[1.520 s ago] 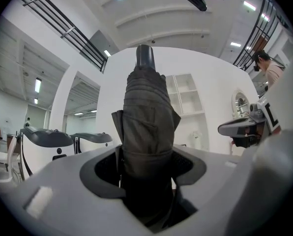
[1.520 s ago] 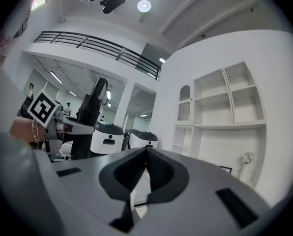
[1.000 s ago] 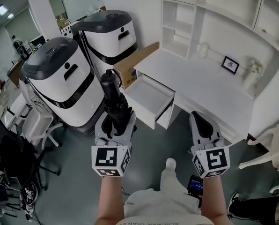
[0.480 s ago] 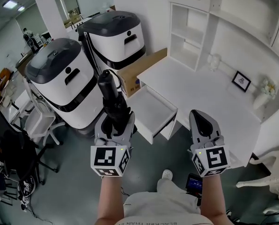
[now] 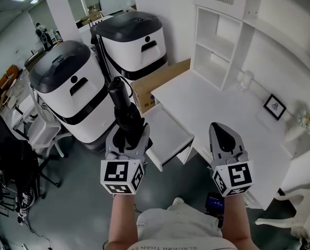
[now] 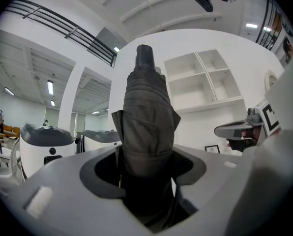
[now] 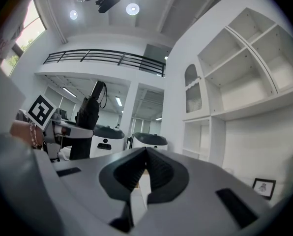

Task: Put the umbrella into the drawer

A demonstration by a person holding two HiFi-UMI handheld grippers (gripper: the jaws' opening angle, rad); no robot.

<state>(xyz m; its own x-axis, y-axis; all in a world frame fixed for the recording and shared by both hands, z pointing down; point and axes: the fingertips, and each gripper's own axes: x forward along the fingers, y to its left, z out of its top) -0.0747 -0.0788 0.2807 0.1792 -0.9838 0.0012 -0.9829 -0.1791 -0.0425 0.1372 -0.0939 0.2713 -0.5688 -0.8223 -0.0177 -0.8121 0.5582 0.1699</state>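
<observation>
A black folded umbrella (image 5: 121, 105) points forward out of my left gripper (image 5: 126, 134), whose jaws are shut on its lower part. In the left gripper view the umbrella (image 6: 146, 117) fills the gap of the left gripper (image 6: 146, 168) and rises to a round cap. The white drawer (image 5: 168, 134) stands pulled open under the white desk (image 5: 212, 105), just ahead of and between both grippers. My right gripper (image 5: 221, 132) hovers over the desk's front edge, shut on nothing. In the right gripper view the tips of the right gripper (image 7: 146, 156) meet.
Two big white and grey machines (image 5: 66, 87) (image 5: 134, 35) stand left of the desk, with a cardboard box (image 5: 160, 79) wedged between them and it. White shelves (image 5: 217, 51) and a small picture frame (image 5: 273, 107) sit at the back. Chairs (image 5: 40, 137) crowd the left.
Both grippers have travelled level toward the desk with the person's step. The drawer and desk now lie closer under them. The hold on the umbrella is unchanged.
</observation>
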